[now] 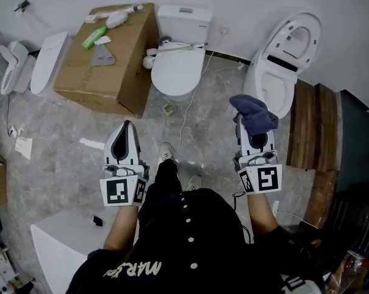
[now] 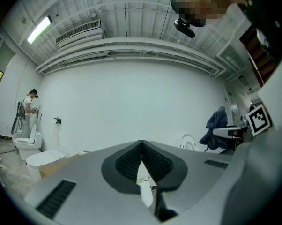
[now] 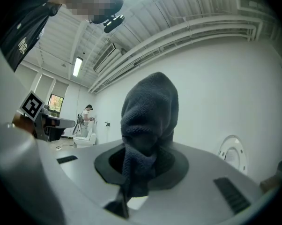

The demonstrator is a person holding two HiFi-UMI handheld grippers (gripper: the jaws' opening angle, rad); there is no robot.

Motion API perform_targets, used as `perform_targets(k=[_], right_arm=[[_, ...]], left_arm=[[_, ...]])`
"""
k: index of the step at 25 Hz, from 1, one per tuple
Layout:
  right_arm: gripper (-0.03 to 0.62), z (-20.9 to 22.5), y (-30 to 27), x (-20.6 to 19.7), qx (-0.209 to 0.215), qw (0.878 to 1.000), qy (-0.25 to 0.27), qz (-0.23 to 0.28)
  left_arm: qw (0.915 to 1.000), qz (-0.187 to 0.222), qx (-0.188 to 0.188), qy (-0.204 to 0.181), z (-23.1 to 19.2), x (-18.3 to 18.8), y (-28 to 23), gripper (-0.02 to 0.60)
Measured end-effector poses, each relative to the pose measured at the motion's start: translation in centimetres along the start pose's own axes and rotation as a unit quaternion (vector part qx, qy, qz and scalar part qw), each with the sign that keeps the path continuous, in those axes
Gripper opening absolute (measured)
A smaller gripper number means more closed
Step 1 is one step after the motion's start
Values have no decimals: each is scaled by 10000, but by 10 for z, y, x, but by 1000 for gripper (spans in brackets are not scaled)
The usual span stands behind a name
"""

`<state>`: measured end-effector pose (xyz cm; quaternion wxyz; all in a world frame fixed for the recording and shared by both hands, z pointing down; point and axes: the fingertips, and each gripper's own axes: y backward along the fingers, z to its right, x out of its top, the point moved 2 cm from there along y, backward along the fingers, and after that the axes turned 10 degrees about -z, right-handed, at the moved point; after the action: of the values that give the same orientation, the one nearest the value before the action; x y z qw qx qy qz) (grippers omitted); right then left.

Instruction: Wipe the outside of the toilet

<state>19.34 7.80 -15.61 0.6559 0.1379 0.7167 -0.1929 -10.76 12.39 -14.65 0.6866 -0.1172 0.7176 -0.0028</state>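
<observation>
A white toilet (image 1: 178,66) with its lid down stands against the far wall, straight ahead of me. A second white toilet (image 1: 276,66) with its lid raised stands to the right. My right gripper (image 1: 255,129) is shut on a dark blue cloth (image 1: 254,114), which bunches above its jaws and fills the middle of the right gripper view as the cloth (image 3: 148,125). My left gripper (image 1: 125,129) is shut with nothing in it; its black pads (image 2: 152,161) meet at the tips. Both grippers are held level in front of me, well short of either toilet.
A large cardboard box (image 1: 108,60) with bottles and a scraper on top stands left of the closed toilet. More toilets (image 1: 46,60) sit at the far left. Wooden planks (image 1: 313,133) lie at the right. A white cable (image 1: 186,112) runs across the floor. A person (image 2: 27,109) stands far off.
</observation>
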Motion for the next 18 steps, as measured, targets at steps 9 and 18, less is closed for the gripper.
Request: perform_targets(k=[9, 18], right_arm=[[66, -4, -48, -13, 4, 9996, -199, -207], [66, -15, -95, -35, 118, 9986, -221, -470]], left_arm=[[9997, -214, -29, 75, -33, -10, -37, -2], [9990, -412, 26, 159, -66, -28, -72, -2]])
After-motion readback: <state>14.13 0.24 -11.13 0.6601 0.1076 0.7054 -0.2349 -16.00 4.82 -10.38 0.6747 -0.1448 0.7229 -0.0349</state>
